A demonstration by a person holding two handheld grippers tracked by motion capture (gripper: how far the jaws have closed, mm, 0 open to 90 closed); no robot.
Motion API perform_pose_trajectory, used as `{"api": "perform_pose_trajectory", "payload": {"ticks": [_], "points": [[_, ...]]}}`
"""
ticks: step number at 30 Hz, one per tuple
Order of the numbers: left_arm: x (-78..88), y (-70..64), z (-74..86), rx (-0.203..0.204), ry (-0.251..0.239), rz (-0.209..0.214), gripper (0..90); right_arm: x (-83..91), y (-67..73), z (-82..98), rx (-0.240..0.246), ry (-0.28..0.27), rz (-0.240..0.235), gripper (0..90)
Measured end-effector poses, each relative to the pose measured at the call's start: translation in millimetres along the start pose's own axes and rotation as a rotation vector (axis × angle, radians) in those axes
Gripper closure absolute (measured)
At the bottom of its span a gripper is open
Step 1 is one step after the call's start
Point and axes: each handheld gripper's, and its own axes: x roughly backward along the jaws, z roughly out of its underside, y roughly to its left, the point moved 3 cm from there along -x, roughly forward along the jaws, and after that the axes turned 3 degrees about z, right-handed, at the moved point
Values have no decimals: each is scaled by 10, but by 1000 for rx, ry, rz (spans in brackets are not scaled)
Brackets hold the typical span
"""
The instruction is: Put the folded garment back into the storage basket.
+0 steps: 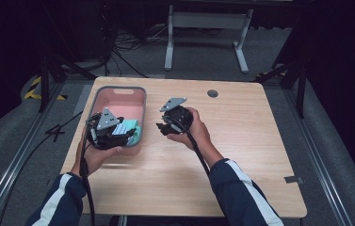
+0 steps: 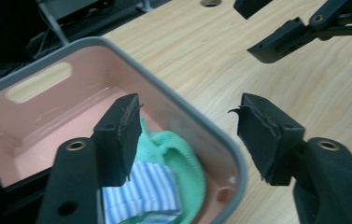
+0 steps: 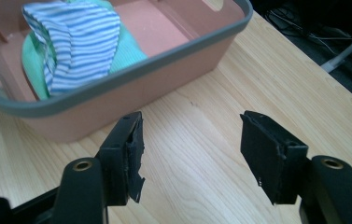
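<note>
A pink bin with a grey rim (image 1: 121,88) stands on the left half of the wooden table (image 1: 241,155). At its near end lie a blue-and-white striped cloth (image 3: 78,42) and a green cloth (image 2: 183,158), the striped one on top. My left gripper (image 2: 187,126) hovers over the bin's near right corner, open, with nothing between its pads. My right gripper (image 3: 190,149) is open too, above bare wood just right of the bin (image 3: 131,88), and points toward it. The right gripper (image 2: 262,28) also shows at the top of the left gripper view.
A round cable hole (image 1: 212,93) sits in the table's far middle. Beyond the far edge stands a grey metal frame (image 1: 208,21), with cables on the dark floor. Bare wood stretches to the right of and in front of the hands.
</note>
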Motion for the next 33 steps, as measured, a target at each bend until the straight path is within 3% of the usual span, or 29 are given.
{"api": "perform_pose_trajectory", "payload": {"ticks": [15, 33], "points": [[-229, -498, -8, -109, 64, 105, 323, 272, -97, 449, 14, 45, 30, 383], [-415, -937, 57, -215, 121, 165, 274, 617, -302, 1111, -13, 77, 62, 373]]}}
